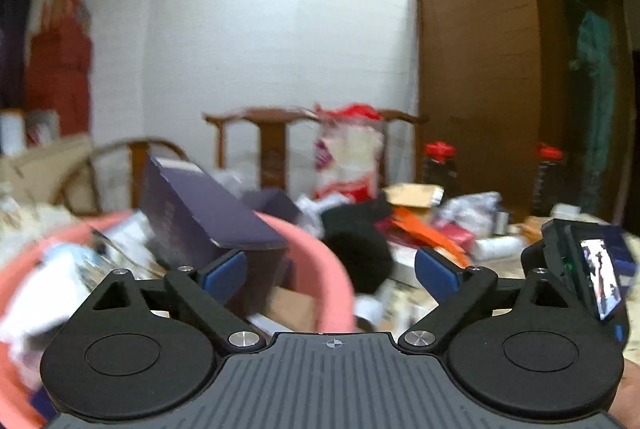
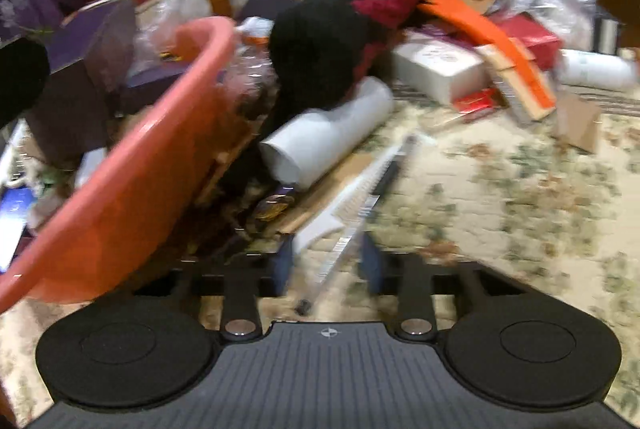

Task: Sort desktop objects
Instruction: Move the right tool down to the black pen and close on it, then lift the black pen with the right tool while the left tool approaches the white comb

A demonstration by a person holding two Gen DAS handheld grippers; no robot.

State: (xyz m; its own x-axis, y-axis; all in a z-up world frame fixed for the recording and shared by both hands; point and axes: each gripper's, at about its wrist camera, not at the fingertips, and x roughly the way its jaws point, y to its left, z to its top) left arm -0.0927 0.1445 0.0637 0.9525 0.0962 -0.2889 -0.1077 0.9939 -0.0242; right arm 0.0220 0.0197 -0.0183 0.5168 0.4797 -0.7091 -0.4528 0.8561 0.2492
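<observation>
My left gripper is open, blue pads spread wide with nothing between them, hovering over the near rim of a pink basin. The basin holds a purple box and papers. In the right wrist view the basin stands at the left. My right gripper points down at the floral tablecloth. Its blurred pads sit tight against both sides of a long white packet with a clear edge that lies flat on the cloth. A white roll and a black cloth lie just beyond.
A heap at the back holds a white box, a red box, an orange strip and a white bottle. Wooden chairs and a brown wardrobe stand behind. The right-hand unit's screen shows at the right.
</observation>
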